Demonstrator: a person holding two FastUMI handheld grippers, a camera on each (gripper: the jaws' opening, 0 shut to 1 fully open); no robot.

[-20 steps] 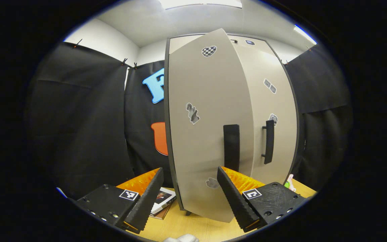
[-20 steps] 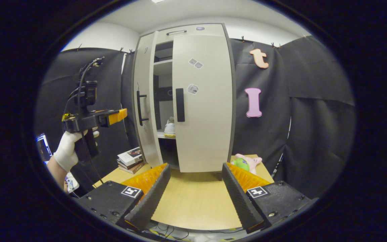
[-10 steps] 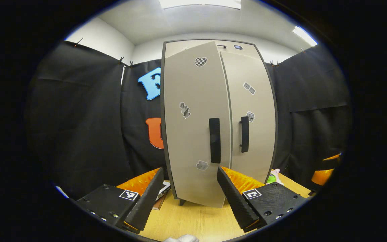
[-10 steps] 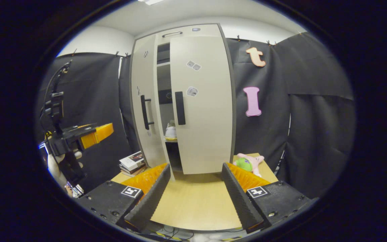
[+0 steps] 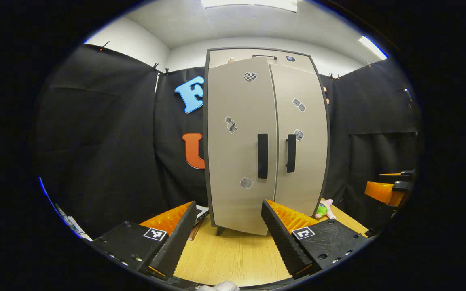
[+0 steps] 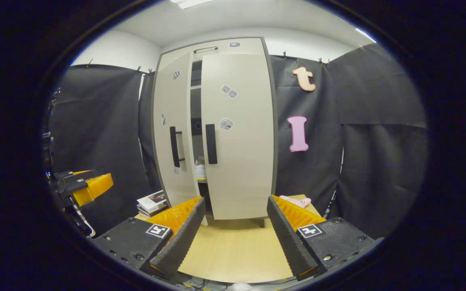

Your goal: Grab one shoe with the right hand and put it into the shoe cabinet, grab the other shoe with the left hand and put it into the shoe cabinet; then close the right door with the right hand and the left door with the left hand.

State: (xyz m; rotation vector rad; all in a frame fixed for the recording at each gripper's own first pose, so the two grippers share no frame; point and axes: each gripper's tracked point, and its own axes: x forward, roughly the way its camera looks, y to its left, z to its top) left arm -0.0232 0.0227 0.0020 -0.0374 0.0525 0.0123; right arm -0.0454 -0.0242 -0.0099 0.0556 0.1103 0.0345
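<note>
Beige shoe cabinet stands on the bench; left door slightly ajar, a shoe visible inside. Left claw and right claw both spread wide, holding nothing.

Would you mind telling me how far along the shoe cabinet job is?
Done: a shoe sits inside the cabinet; the right door looks closed. In hand: nothing, both grippers' jaws open. Left: the left door stands slightly ajar.
</note>
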